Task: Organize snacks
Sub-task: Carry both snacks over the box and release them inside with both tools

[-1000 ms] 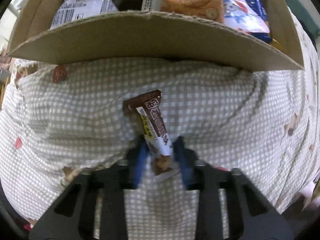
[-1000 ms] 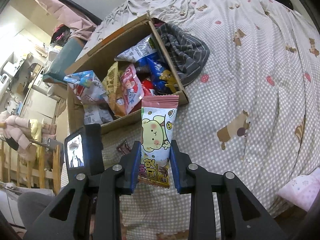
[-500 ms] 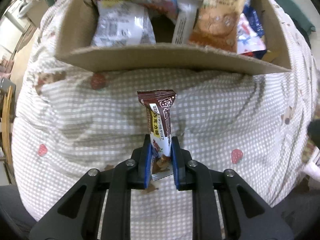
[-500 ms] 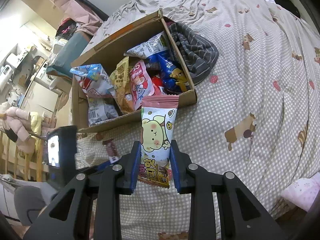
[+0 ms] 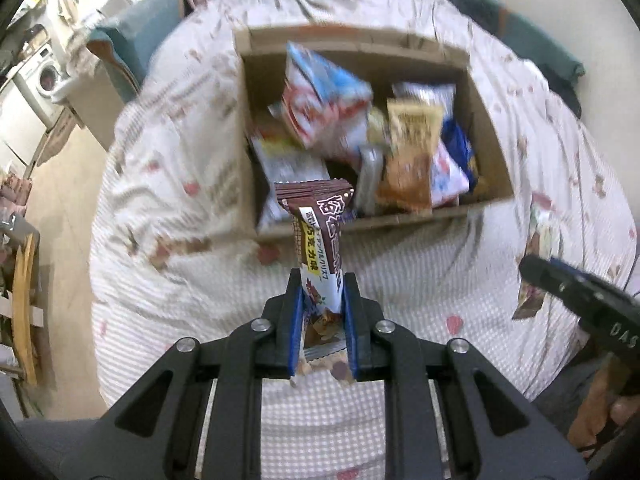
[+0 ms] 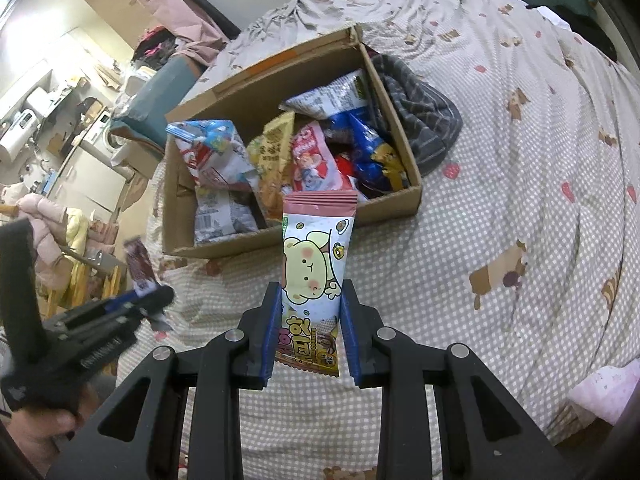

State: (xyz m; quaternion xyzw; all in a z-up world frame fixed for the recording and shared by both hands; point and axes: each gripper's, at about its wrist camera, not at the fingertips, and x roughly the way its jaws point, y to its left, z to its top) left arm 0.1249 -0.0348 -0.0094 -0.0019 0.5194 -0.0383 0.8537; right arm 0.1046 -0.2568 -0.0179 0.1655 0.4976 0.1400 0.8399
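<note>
Left wrist view: the left gripper (image 5: 322,312) is clamped on a brown chocolate bar (image 5: 320,240), which stands upright between the blue pads (image 5: 295,320) with its crimped top edge above them. Beyond the bar sits a cardboard box (image 5: 492,152) on the checked bedspread (image 5: 420,280), toward the far middle of the bed. The box is packed with snack bags, among them a blue and white bag (image 5: 324,108) standing tall at the box's left side and a tan bag (image 5: 412,152) to its right; this part of the view is blurred. The right gripper shows at the right edge of this view, above the bedspread, with its snack only partly visible.

Right wrist view: the right gripper (image 6: 310,320) is closed on a pink and white snack packet (image 6: 316,256) printed with a cartoon bear, held upright with its pink crimped top reaching in front of the box's near wall (image 6: 400,200). A grey striped cloth (image 6: 420,112) lies against the box's right wall on the bedspread. The left gripper appears at the left, holding the chocolate bar off the bed's left edge.
</note>
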